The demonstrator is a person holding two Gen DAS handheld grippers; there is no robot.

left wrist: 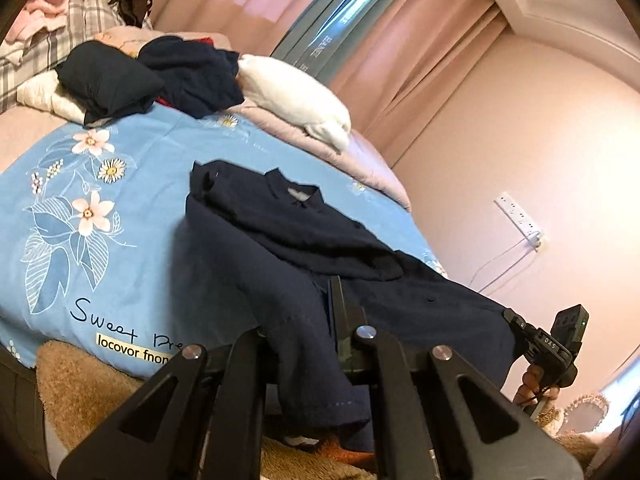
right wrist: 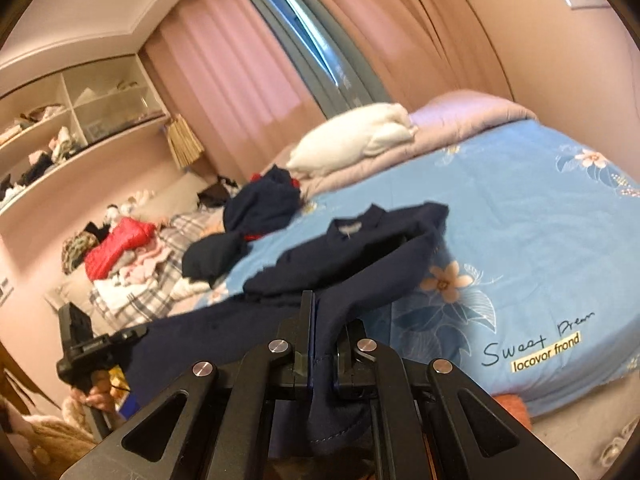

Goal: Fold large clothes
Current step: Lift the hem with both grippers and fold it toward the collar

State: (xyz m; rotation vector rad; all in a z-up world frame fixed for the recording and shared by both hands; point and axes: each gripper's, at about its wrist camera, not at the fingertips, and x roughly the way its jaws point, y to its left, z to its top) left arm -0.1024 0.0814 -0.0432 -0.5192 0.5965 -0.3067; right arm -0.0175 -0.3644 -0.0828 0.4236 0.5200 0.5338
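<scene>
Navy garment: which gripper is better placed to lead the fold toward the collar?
Neither clearly. Left gripper and right gripper both have fingers shut on the navy garment's hem, collar ahead; they should probably move together.

The blue floral bedsheet (right wrist: 520, 240) carries dark handwritten script, "Sweet Dream" in the right wrist view; in the left wrist view the navy garment (left wrist: 280, 248) cuts it off after "Sweet Pre". Under the script sits a pale label (right wrist: 546, 352) with bold dark letters, "locovor frond". The right gripper's (left wrist: 516, 322) black body shows small white letters, "DAS". Pale lettering on the grey window frame (left wrist: 320, 46) is too blurred to read.
</scene>
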